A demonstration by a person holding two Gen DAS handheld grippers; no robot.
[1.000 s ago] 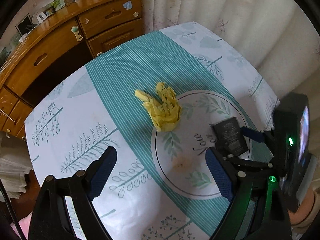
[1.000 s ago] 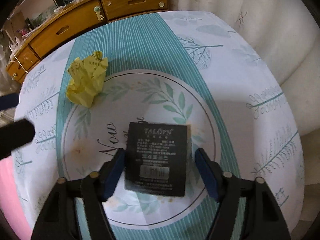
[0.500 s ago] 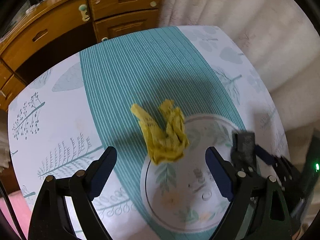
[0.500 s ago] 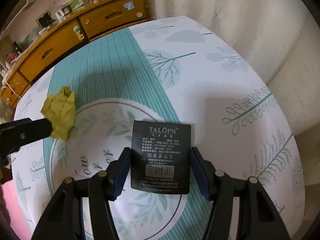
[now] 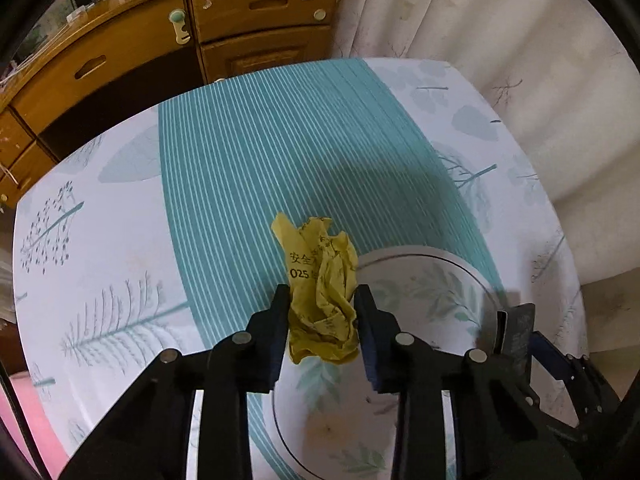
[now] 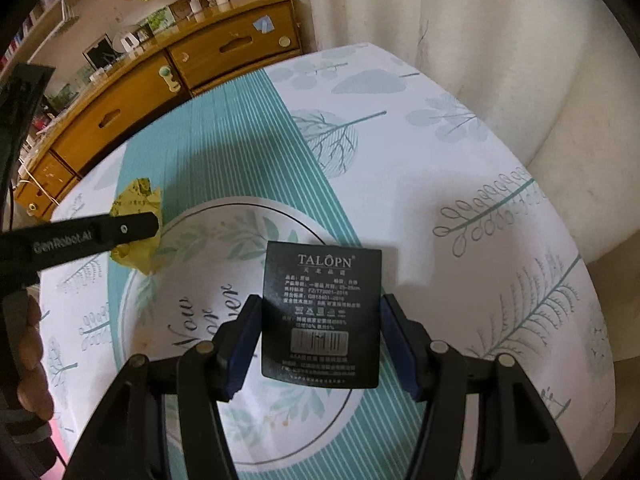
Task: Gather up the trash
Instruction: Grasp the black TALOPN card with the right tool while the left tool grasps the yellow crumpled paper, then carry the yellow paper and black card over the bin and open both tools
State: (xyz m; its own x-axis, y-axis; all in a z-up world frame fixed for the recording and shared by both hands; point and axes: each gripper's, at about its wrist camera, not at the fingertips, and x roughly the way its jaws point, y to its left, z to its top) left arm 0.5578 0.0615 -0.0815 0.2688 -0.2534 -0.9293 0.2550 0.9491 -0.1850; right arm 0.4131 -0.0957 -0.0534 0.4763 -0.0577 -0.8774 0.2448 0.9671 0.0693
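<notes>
Two claws work a counter [image 5: 224,184] draped in a teal-striped leaf-print cloth. The left claw [image 5: 322,320], its jaws having just been closing, pinches a crumpled yellow paper [image 5: 322,280] at the counter's centre. The right claw [image 6: 318,332], jaws moderately spread, grips a black card [image 6: 322,312] by both side edges. In the right wrist view the paper lies at ten o'clock from the card.
</notes>
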